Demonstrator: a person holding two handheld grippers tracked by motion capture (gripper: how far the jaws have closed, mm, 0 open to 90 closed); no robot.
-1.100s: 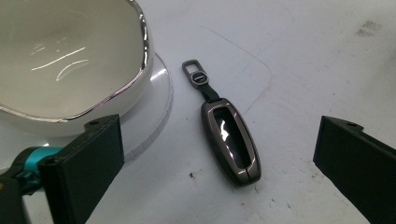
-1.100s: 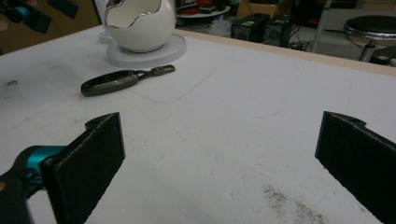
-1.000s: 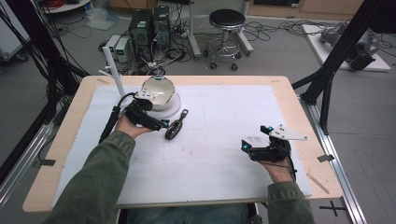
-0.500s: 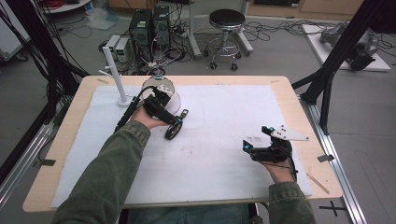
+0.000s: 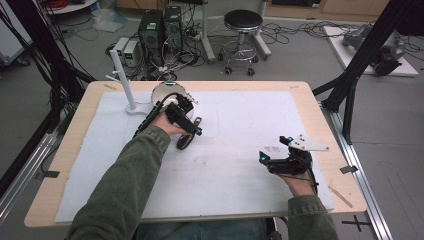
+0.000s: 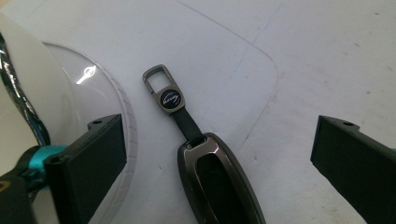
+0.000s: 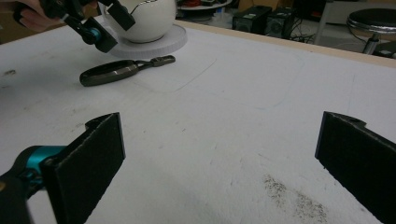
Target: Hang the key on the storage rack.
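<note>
A dark grey key fob point(image 6: 219, 186) with a strap and a metal clip point(image 6: 161, 81) lies flat on the white mat. My left gripper point(image 6: 217, 128) hovers over it, open wide, one jaw on each side and neither touching it. In the high view the left gripper point(image 5: 191, 126) is just right of a white bowl point(image 5: 167, 92), with the key fob point(image 5: 184, 141) below it. My right gripper point(image 5: 272, 150) rests open near the mat's front right. In the right gripper view, the right gripper point(image 7: 219, 121) has only bare mat between its jaws; the key fob point(image 7: 112, 72) lies far off.
The white bowl point(image 7: 144, 18) stands on a round white base point(image 7: 163, 44) beside the fob. A white post on a small foot point(image 5: 125, 85) stands at the back left. The wooden table edge point(image 5: 330, 130) borders the mat. Stool, computers and cables sit on the floor beyond.
My left gripper has moved right, from beside the bowl to above the key fob, with the forearm stretching further in. The right gripper has stayed in place.
</note>
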